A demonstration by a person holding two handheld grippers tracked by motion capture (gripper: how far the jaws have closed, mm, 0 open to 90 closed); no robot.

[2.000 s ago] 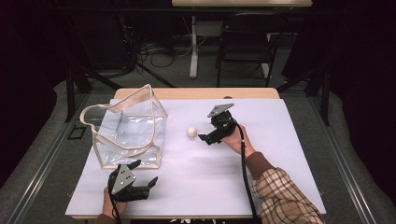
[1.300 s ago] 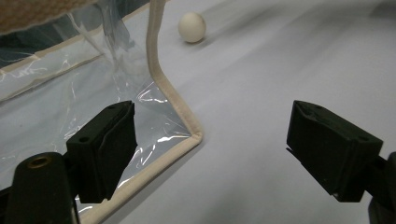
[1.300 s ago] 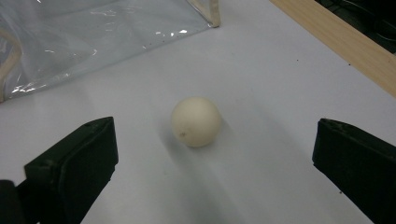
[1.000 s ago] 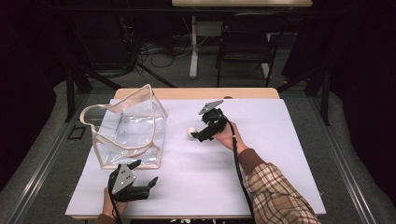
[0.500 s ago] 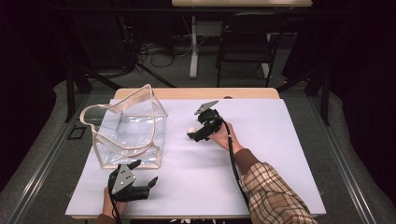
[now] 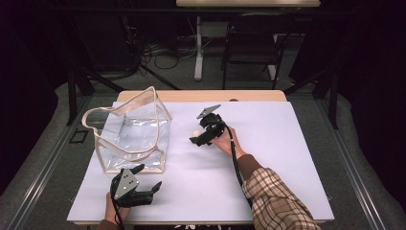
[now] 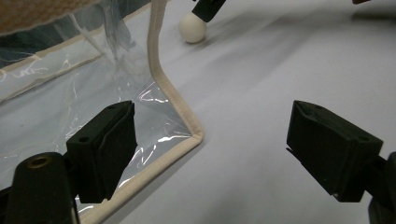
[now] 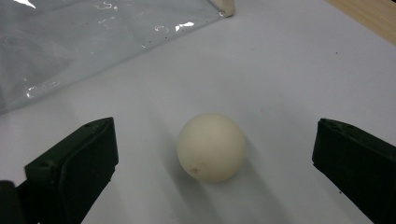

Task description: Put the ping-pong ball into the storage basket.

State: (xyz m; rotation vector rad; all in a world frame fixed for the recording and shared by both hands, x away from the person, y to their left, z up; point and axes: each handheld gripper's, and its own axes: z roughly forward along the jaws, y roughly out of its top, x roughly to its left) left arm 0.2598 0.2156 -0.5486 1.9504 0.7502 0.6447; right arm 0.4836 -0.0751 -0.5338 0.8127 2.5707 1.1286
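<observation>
High view: fixed above the near edge, looking forward and down over the whole table (image 6: 287,158). Left gripper view: low and close over the near left part, facing the far side past the clear bag (image 7: 70,93) toward the ball (image 7: 192,27). Right gripper view: very close above the same ball (image 8: 211,147), with the bag's side behind. Shared by all three: ball and bag.

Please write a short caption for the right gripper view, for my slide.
Open right gripper straddling a cream ball on the white table, clear bag behind.
</observation>
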